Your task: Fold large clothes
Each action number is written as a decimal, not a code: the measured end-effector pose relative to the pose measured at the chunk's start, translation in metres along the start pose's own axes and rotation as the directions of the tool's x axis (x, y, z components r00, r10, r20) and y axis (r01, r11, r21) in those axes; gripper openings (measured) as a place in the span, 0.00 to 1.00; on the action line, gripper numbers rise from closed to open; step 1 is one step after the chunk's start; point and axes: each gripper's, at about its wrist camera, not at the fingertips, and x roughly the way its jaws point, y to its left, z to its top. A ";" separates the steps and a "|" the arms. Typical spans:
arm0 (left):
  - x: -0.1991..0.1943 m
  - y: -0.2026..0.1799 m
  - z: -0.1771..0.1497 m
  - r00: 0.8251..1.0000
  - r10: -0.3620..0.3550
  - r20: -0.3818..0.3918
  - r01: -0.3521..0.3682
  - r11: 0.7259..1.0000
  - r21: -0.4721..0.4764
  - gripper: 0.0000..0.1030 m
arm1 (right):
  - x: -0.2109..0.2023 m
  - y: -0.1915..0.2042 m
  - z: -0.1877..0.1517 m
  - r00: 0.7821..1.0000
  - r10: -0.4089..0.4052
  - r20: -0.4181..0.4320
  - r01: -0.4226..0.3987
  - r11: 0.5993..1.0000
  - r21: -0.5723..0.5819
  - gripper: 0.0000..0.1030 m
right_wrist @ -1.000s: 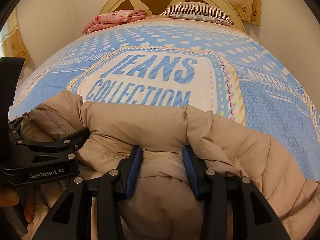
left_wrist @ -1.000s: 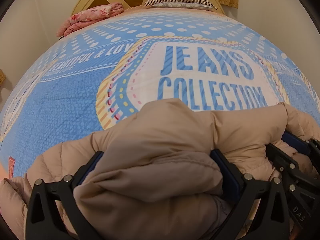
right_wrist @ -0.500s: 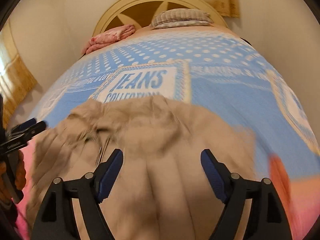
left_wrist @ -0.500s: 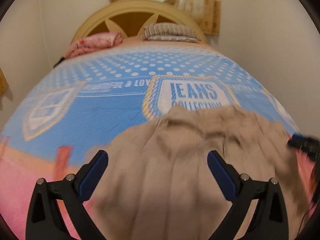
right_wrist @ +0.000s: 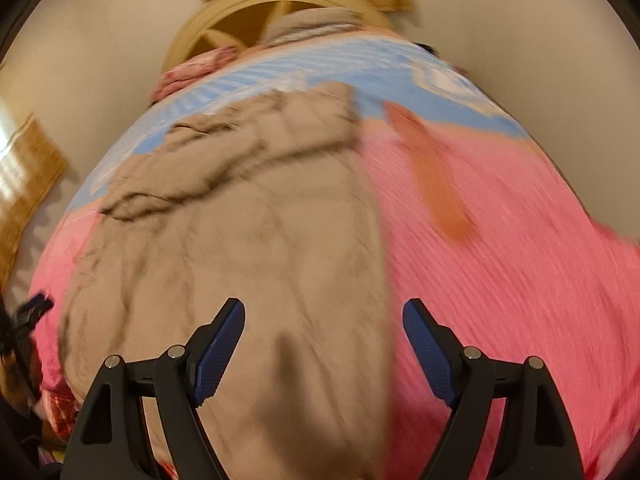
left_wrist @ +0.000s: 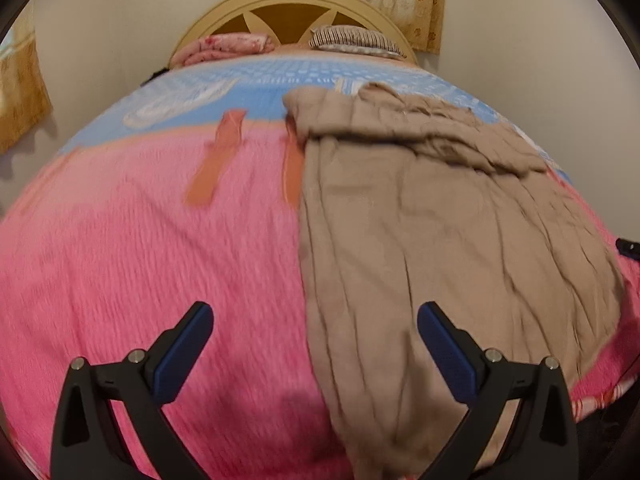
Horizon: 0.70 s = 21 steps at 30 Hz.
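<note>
A large beige padded coat (left_wrist: 440, 220) lies spread lengthwise on the bed, its far end rumpled and doubled over. My left gripper (left_wrist: 314, 344) hangs open above the coat's left edge, with nothing between its blue pads. In the right wrist view the same coat (right_wrist: 240, 220) fills the left half, blurred by motion. My right gripper (right_wrist: 322, 340) stands open over the coat's right edge and holds nothing. A dark tip of the right gripper (left_wrist: 628, 246) shows at the far right of the left wrist view.
A pink blanket (left_wrist: 140, 260) covers the near part of the bed, with a blue printed cover (left_wrist: 248, 96) beyond it. At the wooden headboard (left_wrist: 288, 12) lie a striped pillow (left_wrist: 352, 38) and a folded pink quilt (left_wrist: 228, 46). Walls flank the bed.
Both grippers let go of the bunched coat, opened, and drew back fast toward the foot of the bed. The coat now lies stretched out flat.
</note>
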 end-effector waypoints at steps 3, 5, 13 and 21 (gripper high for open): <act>0.003 -0.004 -0.013 0.999 -0.039 -0.005 0.039 0.999 -0.029 1.00 | -0.003 -0.023 -0.026 0.998 0.056 -0.024 -0.053 0.994 0.098 0.79; 0.009 -0.009 -0.019 0.995 -0.095 -0.019 0.094 0.994 -0.051 1.00 | -0.001 -0.030 -0.040 0.997 0.075 -0.035 -0.070 0.989 0.133 0.79; 0.024 -0.035 -0.033 0.983 -0.170 -0.065 0.169 0.985 -0.032 0.97 | 0.002 -0.020 -0.071 0.989 0.141 -0.040 -0.135 0.983 0.123 0.76; 0.018 -0.033 -0.042 0.966 -0.245 -0.087 0.244 0.970 -0.019 0.61 | 0.019 -0.027 -0.083 0.940 0.337 -0.049 -0.315 0.916 0.247 0.26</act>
